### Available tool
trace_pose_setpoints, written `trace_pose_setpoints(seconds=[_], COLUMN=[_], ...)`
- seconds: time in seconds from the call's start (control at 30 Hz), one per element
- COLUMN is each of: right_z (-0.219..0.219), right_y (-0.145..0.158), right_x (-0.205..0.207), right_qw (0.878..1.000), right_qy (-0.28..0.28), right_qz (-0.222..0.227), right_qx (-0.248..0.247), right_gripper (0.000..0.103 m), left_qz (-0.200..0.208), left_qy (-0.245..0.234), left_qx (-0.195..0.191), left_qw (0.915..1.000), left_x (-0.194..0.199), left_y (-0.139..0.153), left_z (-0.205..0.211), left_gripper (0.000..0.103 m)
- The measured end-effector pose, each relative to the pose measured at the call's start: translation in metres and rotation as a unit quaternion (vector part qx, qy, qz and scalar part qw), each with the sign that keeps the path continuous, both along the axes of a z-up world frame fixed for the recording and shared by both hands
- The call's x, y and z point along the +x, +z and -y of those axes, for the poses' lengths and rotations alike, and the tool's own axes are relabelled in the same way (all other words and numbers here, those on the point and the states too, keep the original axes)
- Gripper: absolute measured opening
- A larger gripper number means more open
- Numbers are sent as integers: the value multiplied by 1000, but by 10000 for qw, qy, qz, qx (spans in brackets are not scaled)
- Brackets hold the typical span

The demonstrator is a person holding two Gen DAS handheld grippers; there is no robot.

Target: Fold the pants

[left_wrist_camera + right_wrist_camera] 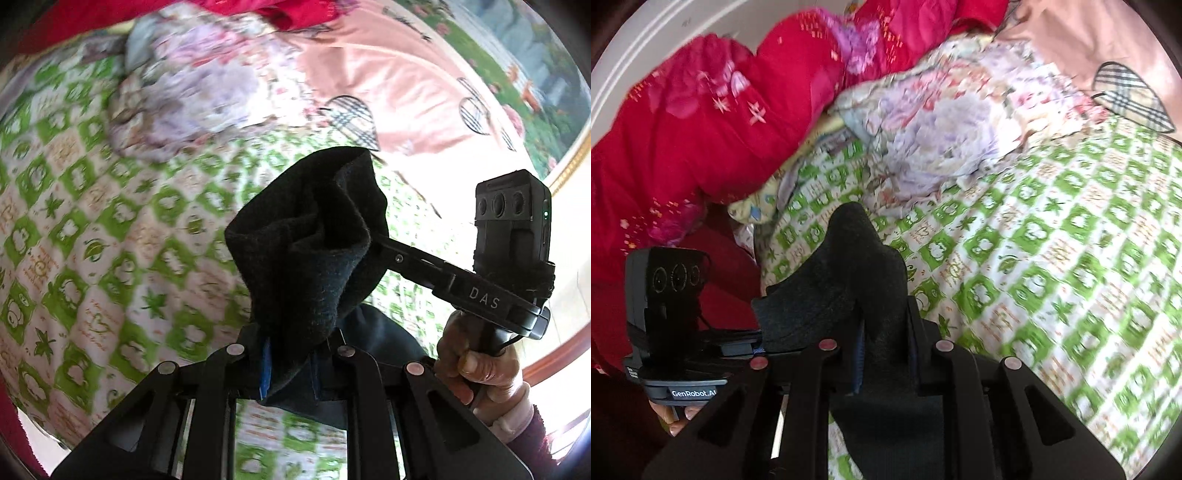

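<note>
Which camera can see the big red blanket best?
The right wrist view. There the red blanket fills the upper left, showing its pink flowers, beyond the black pants. The left wrist view catches only a strip of it along the top edge.

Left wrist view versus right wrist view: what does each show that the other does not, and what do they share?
Only the left wrist view shows the right gripper from outside, with the hand on its handle, and a garden-scene picture at the upper right.

Only the right wrist view shows the left gripper's camera housing and most of the red quilt.

Both show dark pants bunched and clamped between the viewing gripper's fingers, the green-patterned bed sheet, the floral quilt and the pink cloth with plaid hearts.
</note>
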State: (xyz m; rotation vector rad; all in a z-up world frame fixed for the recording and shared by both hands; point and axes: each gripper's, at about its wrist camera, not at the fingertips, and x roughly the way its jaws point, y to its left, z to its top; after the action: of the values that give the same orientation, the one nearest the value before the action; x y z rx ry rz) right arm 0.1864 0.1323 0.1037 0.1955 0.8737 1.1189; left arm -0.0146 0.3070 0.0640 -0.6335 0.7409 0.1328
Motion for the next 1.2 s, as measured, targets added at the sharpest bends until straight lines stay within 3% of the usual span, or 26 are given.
trace_pose_setpoints(seconds=[0.3,0.57,0.8,1.2], right_z=[78,160,221,283], right_y=[9,-3,-19,-68], right_x=[-29,-54,-74,-99], right_qw=[9954,9841,9732,9552], right_qy=[-696,-1408,-1918,-2573], right_qz=[86,24,-90,-388], right_qx=[651,1086,1264,1412], right_gripper=[20,20,20,20], left_qz=[344,484,428,190], left_qy=[-721,-1555,-2231,-2942], left_qx=[303,527,803,1214], left_qw=[9963,9852,9705,9478], left_x=[1,13,27,48], left_y=[36,55,53,22], left_z=[60,135,204,274], left_gripper=[15,15,15,15])
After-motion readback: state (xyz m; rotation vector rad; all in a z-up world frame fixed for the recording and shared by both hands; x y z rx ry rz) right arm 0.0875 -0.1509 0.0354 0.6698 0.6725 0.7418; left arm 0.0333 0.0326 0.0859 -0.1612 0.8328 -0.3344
